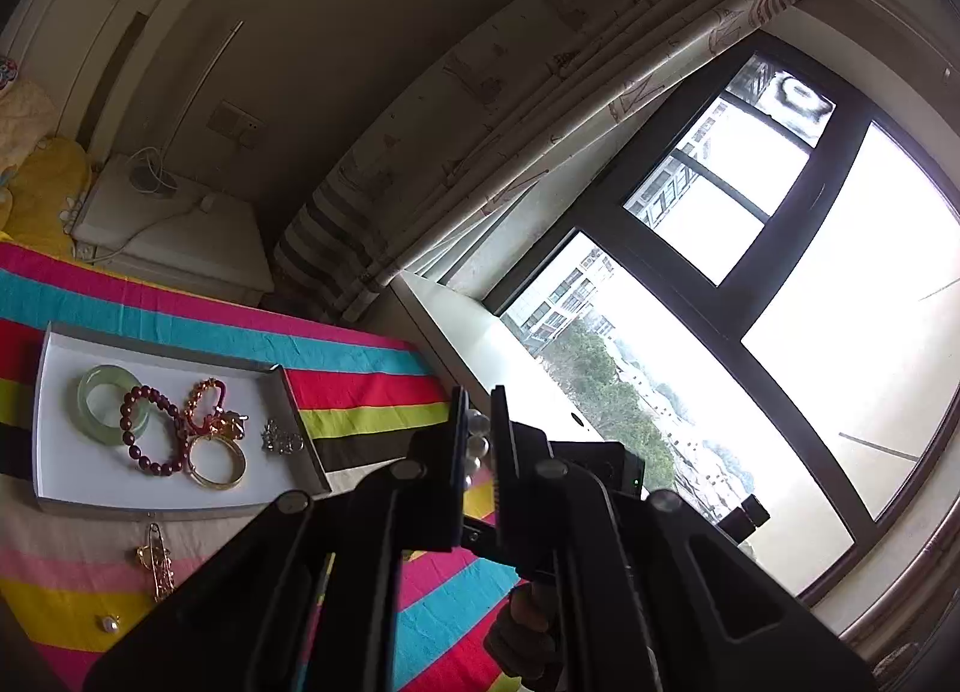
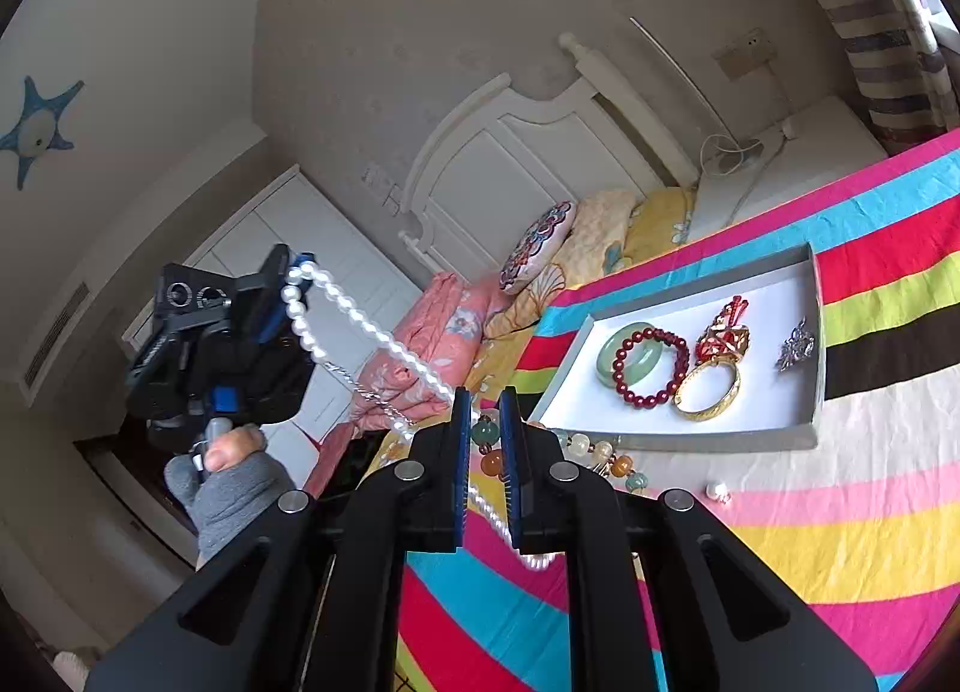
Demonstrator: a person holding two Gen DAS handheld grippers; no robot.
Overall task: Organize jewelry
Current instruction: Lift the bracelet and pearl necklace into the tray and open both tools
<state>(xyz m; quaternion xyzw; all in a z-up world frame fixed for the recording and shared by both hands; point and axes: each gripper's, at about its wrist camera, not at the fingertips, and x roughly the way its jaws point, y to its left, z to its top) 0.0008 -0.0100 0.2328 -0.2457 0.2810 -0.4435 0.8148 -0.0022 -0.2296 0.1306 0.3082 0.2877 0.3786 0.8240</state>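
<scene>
Two claws, left claw (image 2: 294, 287) and right claw (image 2: 485, 440), each pinch the white, glossy pearl necklace (image 2: 360, 320) strung between them.

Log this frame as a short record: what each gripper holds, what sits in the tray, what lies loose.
left gripper: shut on white pearl necklace
right gripper: shut on the necklace's other end
shallow white tray: pale green jade bangle, dark red bead bracelet, gold bangle, silver brooch
striped bedspread: loose pearl earring, gold pin

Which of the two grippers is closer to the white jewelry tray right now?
Right, though only slightly. The right gripper hovers just off the tray's near edge. The left gripper is held higher and farther away, gripping the pearl necklace.
</scene>
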